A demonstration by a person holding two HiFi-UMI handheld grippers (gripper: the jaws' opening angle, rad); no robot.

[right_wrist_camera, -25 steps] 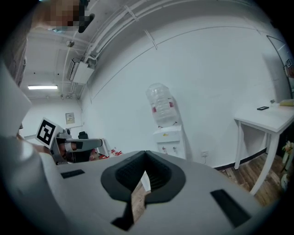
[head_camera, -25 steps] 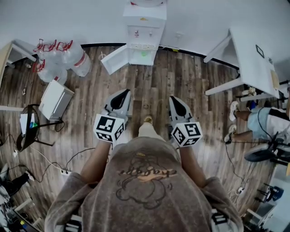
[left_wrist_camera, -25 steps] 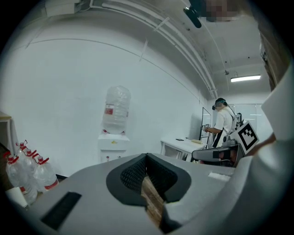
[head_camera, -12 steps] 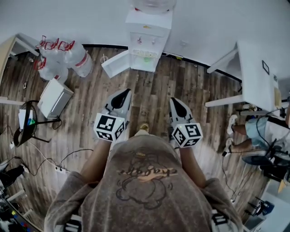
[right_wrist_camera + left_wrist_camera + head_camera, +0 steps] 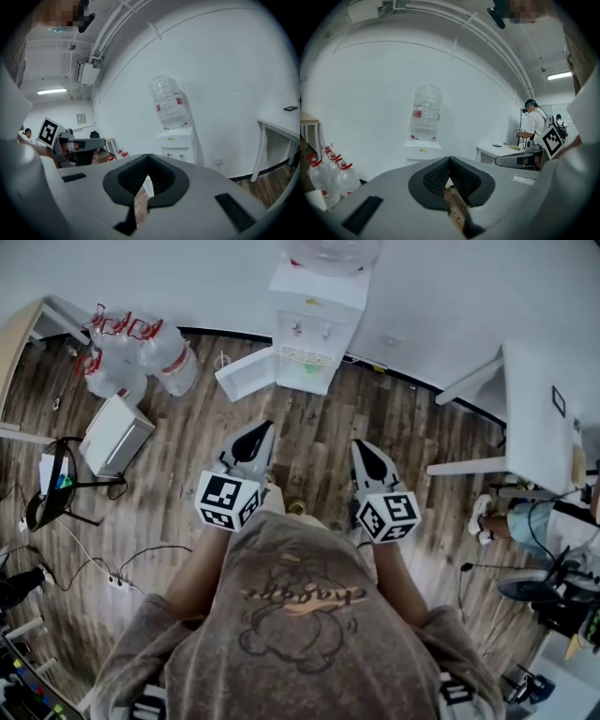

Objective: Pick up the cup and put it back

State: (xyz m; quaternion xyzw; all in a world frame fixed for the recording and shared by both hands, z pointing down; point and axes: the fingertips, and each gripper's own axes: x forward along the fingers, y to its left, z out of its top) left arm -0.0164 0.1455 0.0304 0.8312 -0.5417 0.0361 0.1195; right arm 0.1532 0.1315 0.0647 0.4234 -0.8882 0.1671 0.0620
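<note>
Standing, left gripper (image 5: pixel 263 429) jaws pressed together, nothing between them — right gripper (image 5: pixel 360 445) the same. Both point over the wood floor (image 5: pixel 314 432) toward a water dispenser (image 5: pixel 314 322).

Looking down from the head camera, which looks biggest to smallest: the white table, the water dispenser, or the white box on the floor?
Largest: white table.
Then: water dispenser.
Smallest: white box.
The first two look close, and the dispenser is seen from above, so that order is unsure.
</note>
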